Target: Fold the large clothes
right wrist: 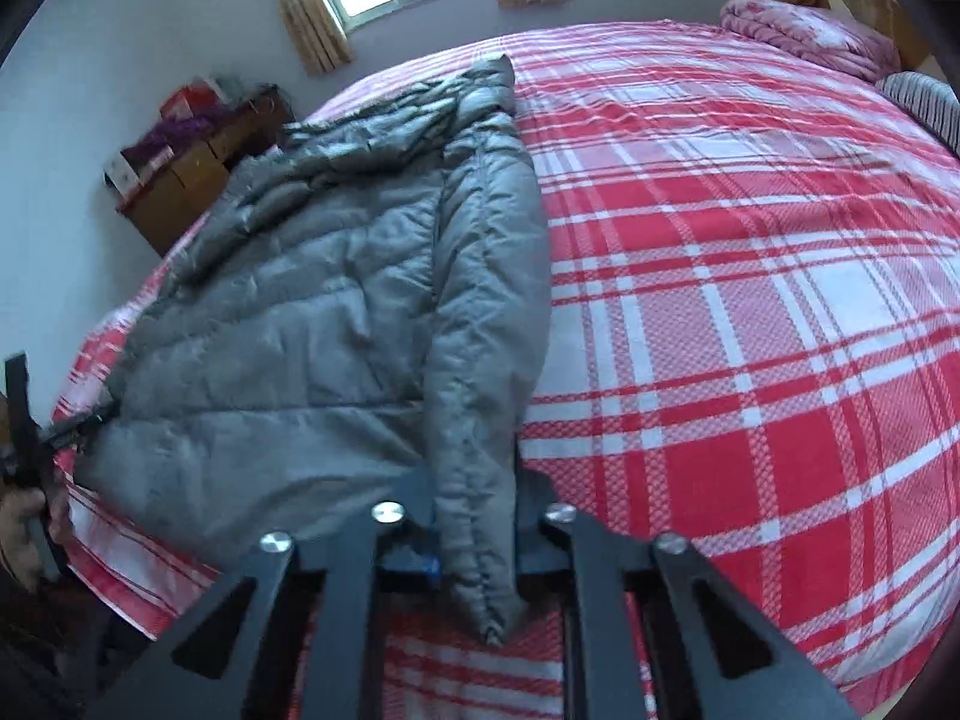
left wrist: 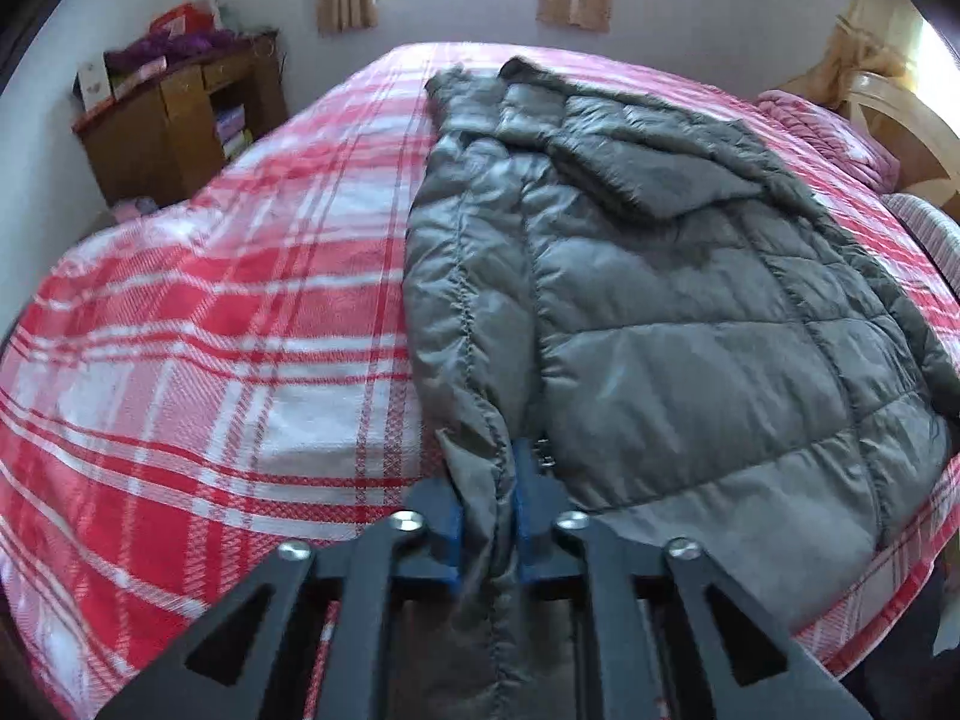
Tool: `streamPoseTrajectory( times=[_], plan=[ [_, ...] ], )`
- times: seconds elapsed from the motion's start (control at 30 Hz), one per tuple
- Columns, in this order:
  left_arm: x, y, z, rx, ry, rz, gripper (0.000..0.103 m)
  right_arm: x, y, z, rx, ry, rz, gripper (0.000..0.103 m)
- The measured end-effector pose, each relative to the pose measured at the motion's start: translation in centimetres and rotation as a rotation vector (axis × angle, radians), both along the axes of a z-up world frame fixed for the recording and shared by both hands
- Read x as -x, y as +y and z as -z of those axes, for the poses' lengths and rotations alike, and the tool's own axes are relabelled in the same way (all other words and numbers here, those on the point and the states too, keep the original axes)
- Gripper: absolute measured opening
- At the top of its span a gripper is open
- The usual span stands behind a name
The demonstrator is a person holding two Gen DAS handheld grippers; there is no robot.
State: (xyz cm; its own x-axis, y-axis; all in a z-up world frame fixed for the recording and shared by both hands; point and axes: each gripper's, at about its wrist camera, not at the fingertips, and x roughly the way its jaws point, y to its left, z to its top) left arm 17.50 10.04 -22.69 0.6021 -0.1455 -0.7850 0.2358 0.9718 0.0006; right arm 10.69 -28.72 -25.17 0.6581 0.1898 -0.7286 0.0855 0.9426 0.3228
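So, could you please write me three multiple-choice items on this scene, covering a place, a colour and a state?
1. Where does the grey padded jacket lie?
A. on the plaid bed
B. on the floor
C. on the wooden cabinet

2. What colours is the bedspread?
A. blue and green
B. red and white
C. plain black

3. What is the left gripper doing?
A. hanging open
B. shut on the jacket's sleeve
C. shut on a pillow

Key: 1 A, the jacket is spread on the bed; 2 B, red-and-white checks surround it; 3 B, grey fabric is pinched between its blue pads.
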Motion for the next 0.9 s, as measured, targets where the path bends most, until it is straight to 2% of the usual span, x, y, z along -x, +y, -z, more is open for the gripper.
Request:
streamPoseTrajectory(
  times=[0.07, 0.2, 0.37, 0.47, 0.57, 0.67, 0.77, 0.9],
  plan=[
    [1.2, 0.2, -1.4, 0.017, -0.036, 0.01, 0.005, 0.7, 0.2, -1.0, 0.0, -0.032, 0.0, 0.011],
    [4.3, 2.1, -6.5, 0.115, -0.127, 0.044, 0.004, 3.0, -0.2, -4.2, -0.029, -0.118, -0.003, 0.009],
    [8.1, 4.5, -13.9, 0.252, -0.229, 0.082, 0.003, 7.6, 0.0, -11.4, -0.045, -0.287, -0.025, 0.009],
    [8.0, 5.3, -17.1, 0.298, -0.264, 0.098, 0.003, 9.6, 0.0, -16.1, -0.038, -0.401, -0.034, 0.009],
    [4.7, 5.1, -18.7, 0.31, -0.278, 0.108, 0.003, 9.1, 0.0, -19.2, -0.036, -0.475, -0.042, 0.009],
    [-0.4, 4.4, -18.0, 0.3, -0.24, 0.087, 0.003, 5.4, -0.3, -20.4, -0.019, -0.494, -0.039, 0.009],
    [-8.4, 3.3, -15.6, 0.293, -0.153, 0.047, 0.003, -1.2, -0.5, -19.5, 0.005, -0.462, -0.004, 0.009],
    [-15.3, 1.8, -12.3, 0.268, -0.094, 0.012, 0.003, -9.6, -1.8, -16.8, -0.008, -0.389, 0.064, 0.009]
  ],
)
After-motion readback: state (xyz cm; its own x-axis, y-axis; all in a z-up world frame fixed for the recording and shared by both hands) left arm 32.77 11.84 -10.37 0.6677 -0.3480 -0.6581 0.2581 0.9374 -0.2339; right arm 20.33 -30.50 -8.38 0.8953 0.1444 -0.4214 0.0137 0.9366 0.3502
